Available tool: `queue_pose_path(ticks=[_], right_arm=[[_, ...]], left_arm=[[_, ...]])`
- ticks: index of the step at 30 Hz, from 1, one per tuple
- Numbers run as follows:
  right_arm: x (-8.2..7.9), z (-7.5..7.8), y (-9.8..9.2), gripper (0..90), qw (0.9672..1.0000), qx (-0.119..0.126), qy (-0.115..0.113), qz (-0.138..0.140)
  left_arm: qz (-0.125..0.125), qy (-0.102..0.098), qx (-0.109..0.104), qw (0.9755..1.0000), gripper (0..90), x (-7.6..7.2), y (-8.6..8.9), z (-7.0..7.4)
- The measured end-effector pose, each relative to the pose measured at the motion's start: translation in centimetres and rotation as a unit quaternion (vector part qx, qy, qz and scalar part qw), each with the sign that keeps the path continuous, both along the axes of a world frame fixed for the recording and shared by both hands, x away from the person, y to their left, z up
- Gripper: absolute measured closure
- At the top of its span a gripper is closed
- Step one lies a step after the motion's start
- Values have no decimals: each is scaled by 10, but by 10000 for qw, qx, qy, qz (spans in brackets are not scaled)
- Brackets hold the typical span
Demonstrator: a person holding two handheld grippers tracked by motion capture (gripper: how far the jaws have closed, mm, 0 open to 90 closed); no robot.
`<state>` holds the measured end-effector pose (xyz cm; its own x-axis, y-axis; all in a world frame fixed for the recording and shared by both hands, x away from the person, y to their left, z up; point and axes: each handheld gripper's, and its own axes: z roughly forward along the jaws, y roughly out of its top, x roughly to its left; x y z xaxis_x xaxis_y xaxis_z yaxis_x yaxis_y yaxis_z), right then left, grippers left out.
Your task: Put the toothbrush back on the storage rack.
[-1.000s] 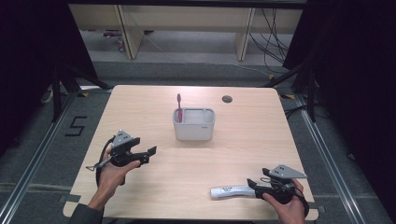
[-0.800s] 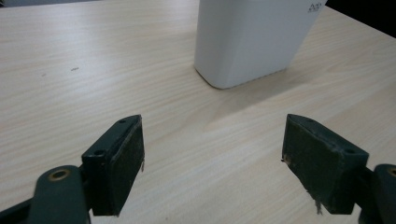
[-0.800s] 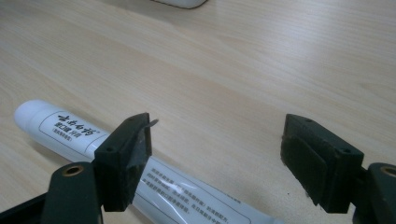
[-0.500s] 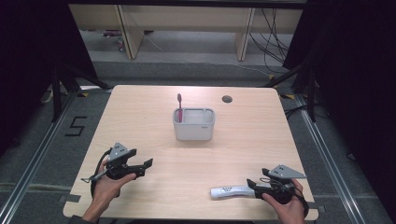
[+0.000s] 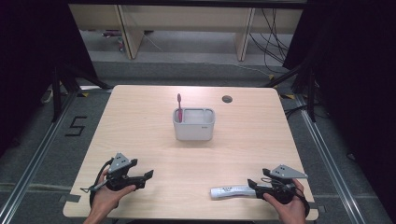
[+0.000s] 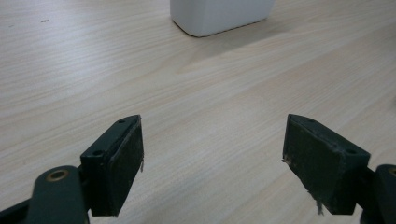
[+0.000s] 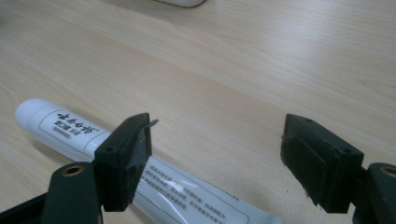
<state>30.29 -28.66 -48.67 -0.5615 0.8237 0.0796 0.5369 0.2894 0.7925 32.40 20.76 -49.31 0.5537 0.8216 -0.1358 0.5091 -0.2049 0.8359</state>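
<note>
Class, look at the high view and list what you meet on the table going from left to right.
left gripper → toothbrush → white holder → toothpaste tube → right gripper

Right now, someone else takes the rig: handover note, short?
Left tongs: open, nothing between them, low over bare table at the near left.
Right tongs: open, at the near right, beside the toothpaste tube, not closed on it.
Tube lies flat on the table, cap end pointing away from the right hand.
Holder stands mid-table with the toothbrush upright in it.
Done: brush in holder. Left, probably: grip the tube and put it in the holder.
</note>
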Motion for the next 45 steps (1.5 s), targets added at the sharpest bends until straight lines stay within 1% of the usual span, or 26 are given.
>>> queue_pose_path(ticks=[1,3,4,8,9,10,15,16,17,18,20,22,23,24,25,26,27,29,30,33,34,36,37,39,40,45], right_arm=[[0,0,0,260,10000,22,9,16],[-2,2,-1,265,9999,-59,-50,-64],[-2,2,-1,266,10000,-30,-68,-41],[-4,2,-3,270,10000,-42,-81,-35],[-7,2,-1,270,9999,76,70,-131],[-6,2,-3,270,9999,-12,-100,-31],[-10,2,-4,277,9999,-30,-92,-33],[-13,2,-1,277,9999,62,38,-99],[-14,2,-1,278,9999,67,61,-124],[-13,2,-3,283,10000,-30,-61,-26],[-12,1,-3,291,9999,-99,-102,0],[-14,2,-3,292,10000,-45,-22,30],[-14,2,-3,298,9998,-131,-109,34],[-15,3,-4,307,9998,-136,-108,66],[-17,3,-2,310,10000,-39,4,20],[-17,3,-2,316,10000,-34,36,17],[-18,3,-2,327,9999,-79,66,42],[-18,4,-3,344,9997,-176,-21,153],[-18,3,-3,345,9997,-171,-51,193],[-21,5,-1,384,9994,-238,10,238],[-22,5,-1,394,9993,-256,-29,252],[-24,5,2,407,9990,-289,9,332],[-24,5,2,417,9987,-361,-7,353],[-24,5,2,437,9978,-443,-11,491],[-25,5,3,439,9975,-492,-87,494],[-27,6,4,502,9959,-596,-8,682]], left_arm=[[-36,1,-10,10000,200,-1,0,0],[-17,14,-47,10000,200,-5,0,0],[-12,19,-58,10000,200,-7,0,0],[-56,35,-8,10000,201,-15,-1,-1],[-60,39,-25,10000,200,-16,-1,-1],[-45,43,-52,10000,201,-18,-2,-2],[-100,99,2,9999,201,-22,-1,-6],[-92,108,-4,9999,201,-23,-1,-6],[-76,120,40,9999,201,-25,0,-6],[-100,127,75,9998,201,-25,0,-7],[-111,138,62,9998,201,-27,1,-7],[-76,120,33,9999,201,-28,2,-8],[-48,139,78,9999,202,-30,3,-8],[-67,121,52,9999,202,-30,3,-8],[-38,127,51,9999,203,-31,4,-9],[-67,136,108,9998,203,-32,5,-9],[-71,132,97,9998,203,-33,6,-9],[-37,150,107,9998,203,-35,6,-10],[-60,152,89,9998,203,-35,6,-10],[-107,147,87,9998,204,-37,6,-9],[-82,150,101,9998,204,-38,6,-9],[-80,140,52,9999,204,-38,7,-9],[-92,148,128,9998,205,-38,8,-8],[-55,154,91,9998,206,-39,8,-9],[-59,158,90,9998,207,-39,9,-9],[-128,165,116,9997,213,-39,9,-9]])
